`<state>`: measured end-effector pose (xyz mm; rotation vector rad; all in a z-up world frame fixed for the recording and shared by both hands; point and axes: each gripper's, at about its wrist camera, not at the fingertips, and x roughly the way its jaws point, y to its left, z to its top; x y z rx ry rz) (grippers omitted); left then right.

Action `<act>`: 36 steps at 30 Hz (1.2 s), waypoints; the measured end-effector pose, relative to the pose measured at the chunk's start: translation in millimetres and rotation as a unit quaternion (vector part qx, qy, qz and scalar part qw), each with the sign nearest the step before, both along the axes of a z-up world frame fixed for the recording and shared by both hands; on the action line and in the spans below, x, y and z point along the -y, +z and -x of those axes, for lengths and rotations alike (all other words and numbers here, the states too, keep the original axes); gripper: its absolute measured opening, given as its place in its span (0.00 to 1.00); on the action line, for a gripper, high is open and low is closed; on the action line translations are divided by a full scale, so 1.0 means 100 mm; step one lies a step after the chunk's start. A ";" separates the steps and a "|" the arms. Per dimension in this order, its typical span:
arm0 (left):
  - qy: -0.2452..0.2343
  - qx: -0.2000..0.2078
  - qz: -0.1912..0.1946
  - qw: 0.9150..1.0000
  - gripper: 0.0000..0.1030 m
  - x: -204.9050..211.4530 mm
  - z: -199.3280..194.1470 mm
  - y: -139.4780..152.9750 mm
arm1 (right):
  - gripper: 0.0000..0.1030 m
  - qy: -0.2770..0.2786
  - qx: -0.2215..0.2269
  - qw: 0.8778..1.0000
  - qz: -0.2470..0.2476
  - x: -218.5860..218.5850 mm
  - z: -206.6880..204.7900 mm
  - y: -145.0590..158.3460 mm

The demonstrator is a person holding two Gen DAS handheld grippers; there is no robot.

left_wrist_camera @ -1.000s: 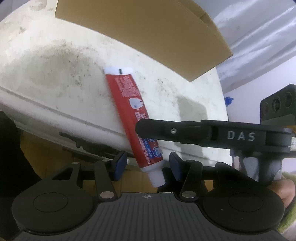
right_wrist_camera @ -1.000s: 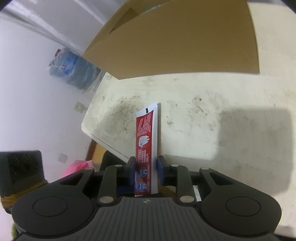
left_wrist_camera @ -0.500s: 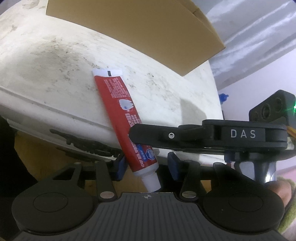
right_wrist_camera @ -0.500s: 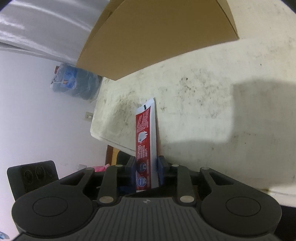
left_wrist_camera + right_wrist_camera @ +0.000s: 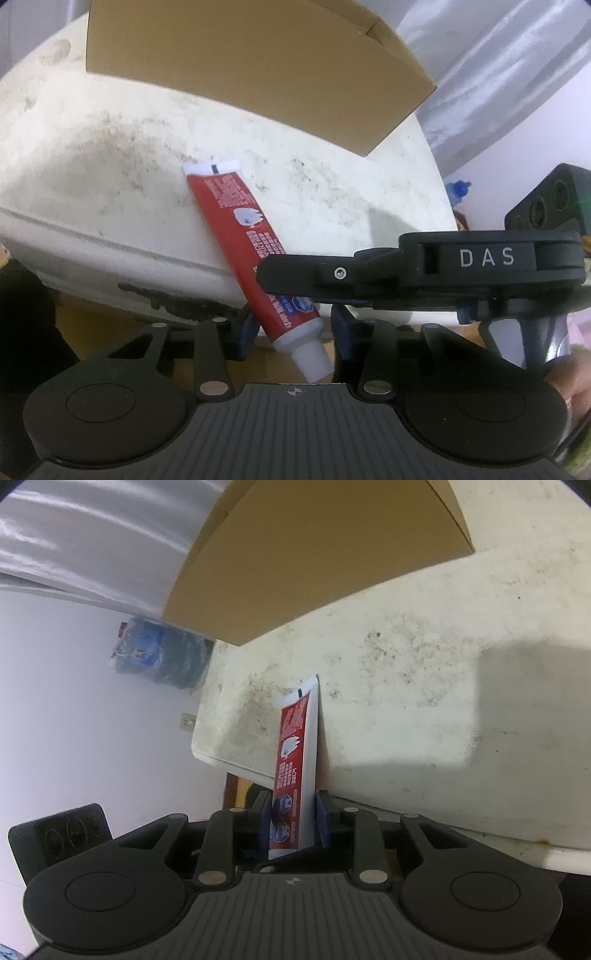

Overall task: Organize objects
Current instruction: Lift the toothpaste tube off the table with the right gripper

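Observation:
A red toothpaste tube (image 5: 251, 236) with a white cap (image 5: 312, 360) is held near its cap end by my right gripper (image 5: 293, 818), which is shut on it. In the right wrist view the tube (image 5: 295, 753) points away over the stained white table (image 5: 424, 709). In the left wrist view the right gripper's black finger (image 5: 332, 275) crosses the tube from the right. My left gripper (image 5: 291, 328) is open, its blue pads on either side of the tube's cap end, apart from it.
A brown cardboard box (image 5: 240, 62) stands at the back of the table; it also shows in the right wrist view (image 5: 314, 557). The table's front edge (image 5: 110, 273) is close below the tube. A blue water jug (image 5: 159, 653) sits on the floor far left.
The tube, held by my right gripper, has shifted a little up and right over the table's edge. My left gripper stays open around its cap end.

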<state>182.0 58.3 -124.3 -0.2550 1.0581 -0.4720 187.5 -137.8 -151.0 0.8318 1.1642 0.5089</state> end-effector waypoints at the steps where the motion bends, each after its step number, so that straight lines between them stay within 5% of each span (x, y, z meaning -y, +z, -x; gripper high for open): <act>1: -0.001 0.003 -0.003 1.000 0.40 0.01 0.01 0.01 | 0.29 0.000 0.001 1.000 -0.002 0.00 0.00 0.00; 36: -0.014 0.069 -0.046 0.996 0.39 0.09 0.12 0.27 | 0.29 -0.008 0.039 0.999 -0.029 0.06 0.04 0.19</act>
